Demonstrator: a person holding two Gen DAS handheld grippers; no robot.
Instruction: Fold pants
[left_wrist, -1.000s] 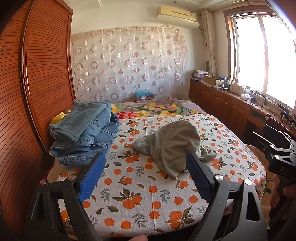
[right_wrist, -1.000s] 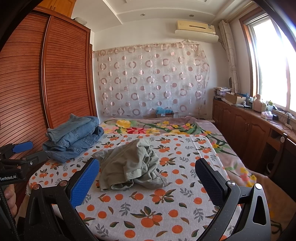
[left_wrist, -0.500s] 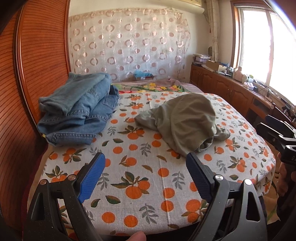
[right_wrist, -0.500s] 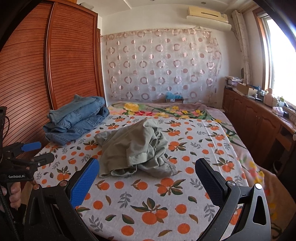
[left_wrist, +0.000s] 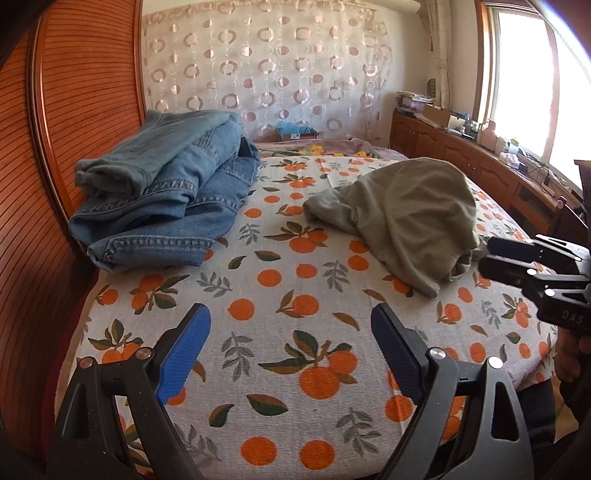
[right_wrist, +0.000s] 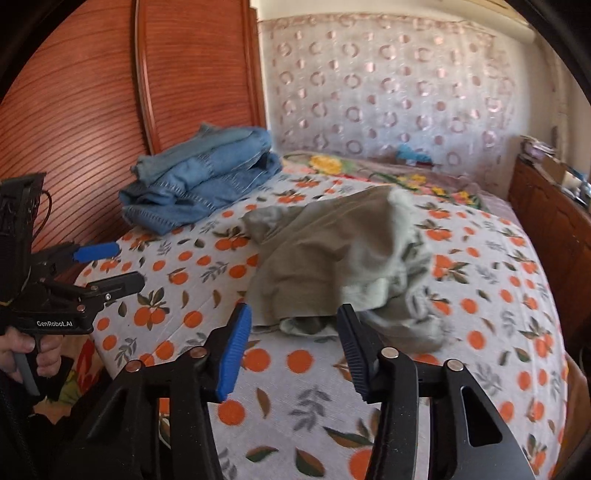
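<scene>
Olive-green pants (right_wrist: 332, 258) are lying crumpled in a heap on the bed (right_wrist: 295, 387), right-of-middle on the orange-print cover, no clear long axis since the legs are bunched; one narrower end is trailing toward the folded blue jeans (left_wrist: 162, 195) stacked by the wooden wardrobe (left_wrist: 74, 110). I'm bringing the right tongs (right_wrist: 291, 350) in, and the heap's near edge is sitting just ahead of them, almost between the tips but not pressed. Their jaws have just been closing and are standing narrower, pads touching nothing I can see. Left tongs (left_wrist: 288, 350) are hanging wide over bare cover at the bed's near edge, nothing between them, with the pants well ahead and off to their right. So the right hand is clearly nearer. I'm judging the coming move as a pinch on that near hem by the right, then the left reaching across for the trailing end to spread the heap flat.
</scene>
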